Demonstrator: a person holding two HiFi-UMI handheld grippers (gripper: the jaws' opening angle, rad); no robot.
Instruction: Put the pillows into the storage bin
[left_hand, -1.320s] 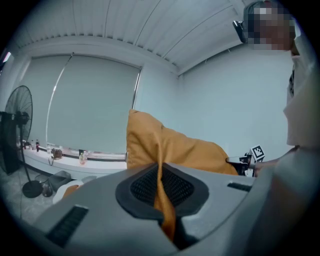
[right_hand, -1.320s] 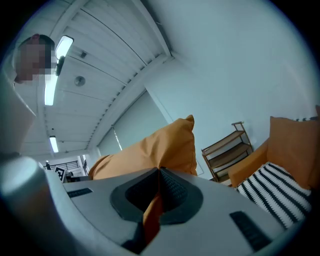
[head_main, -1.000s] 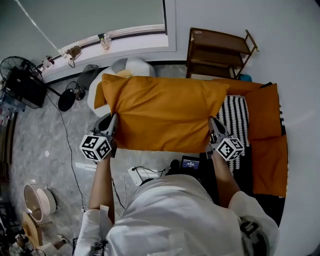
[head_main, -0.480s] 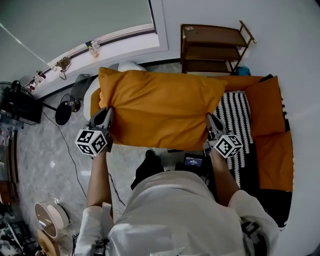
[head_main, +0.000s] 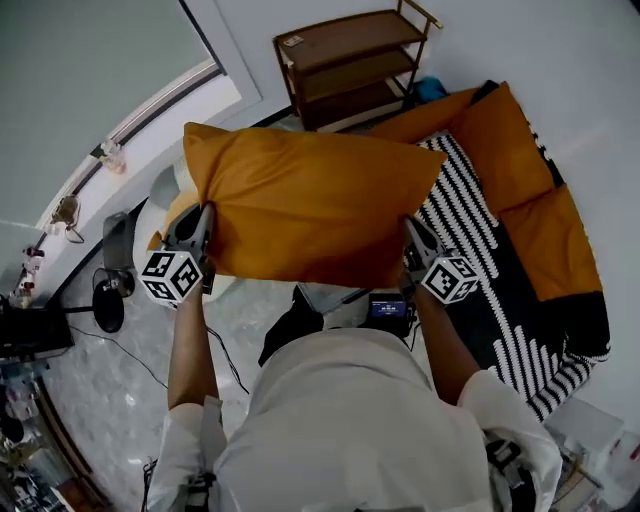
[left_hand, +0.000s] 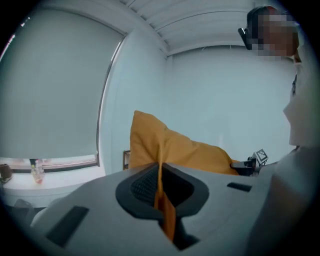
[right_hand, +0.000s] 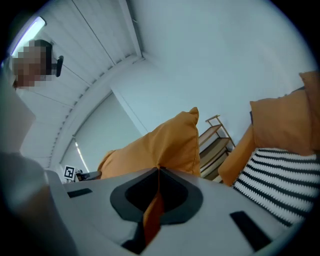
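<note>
Both grippers, left (head_main: 197, 232) and right (head_main: 413, 243), pinch the orange pillow (head_main: 305, 205) by its edge seams; it looks soft, light and floppy.

Pale walls (head_main: 530, 40); blind-covered window (head_main: 80, 90) upper left. Brown wooden shelf (head_main: 350, 58) against the wall. Glossy grey marbled floor (head_main: 110, 390).
</note>
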